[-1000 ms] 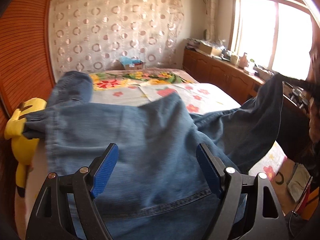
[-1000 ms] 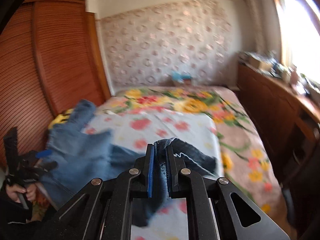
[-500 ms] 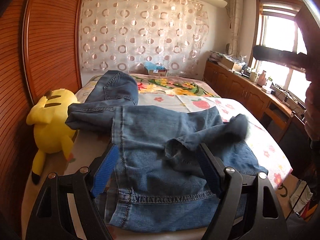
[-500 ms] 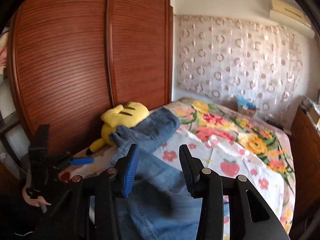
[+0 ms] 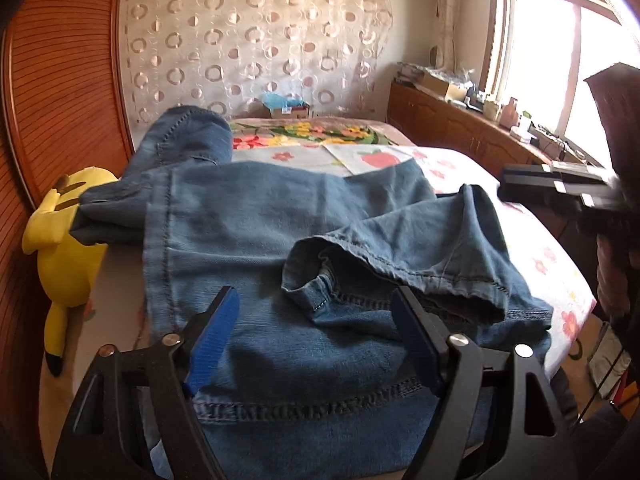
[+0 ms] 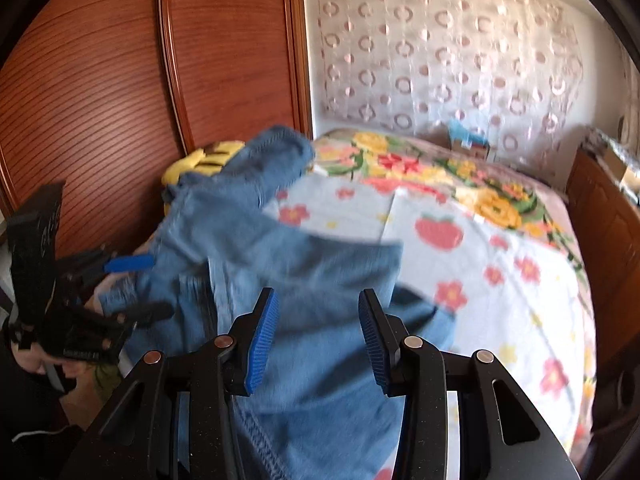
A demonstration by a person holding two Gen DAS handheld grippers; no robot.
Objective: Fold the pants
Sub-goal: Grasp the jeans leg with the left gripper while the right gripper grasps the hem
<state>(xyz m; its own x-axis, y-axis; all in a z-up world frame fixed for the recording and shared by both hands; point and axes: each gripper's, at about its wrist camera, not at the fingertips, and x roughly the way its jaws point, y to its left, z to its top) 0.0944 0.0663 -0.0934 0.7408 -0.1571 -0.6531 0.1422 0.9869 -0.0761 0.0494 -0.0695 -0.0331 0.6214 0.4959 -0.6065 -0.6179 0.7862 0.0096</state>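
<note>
- Blue denim pants [image 5: 280, 240] lie spread across the near part of the bed, on a floral bedspread [image 5: 440, 160] with red flowers and a strawberry print.
- One pant leg [image 5: 420, 248] is folded back over the body of the pants; its hemmed opening faces the left wrist camera, loosely crumpled.
- The other leg [image 5: 188, 136] runs toward the far left corner of the bed; part of it rests against a yellow plush toy [image 5: 68, 240] with black-tipped ears.
- Left gripper [image 5: 316, 336]: black frame, blue pads, jaws spread wide over the waistband end of the pants. They have just been closing a little. Denim shows between the pads; neither pad presses on it.
- Right gripper [image 6: 316, 332]: same build, jaws apart at a moderate gap and just opened from a near-closed grip. Denim lies beneath and beyond the pads, not pinched. This view is motion-blurred.
- Plush toy sits at the bed's left edge, against a reddish-brown slatted wooden wardrobe [image 6: 120, 100].
- A curtain with ring pattern [image 5: 256, 48] hangs behind the head of the bed.
- A bright window [image 5: 560, 52] sits above a low wooden cabinet [image 5: 460, 124] on the right side.
</note>
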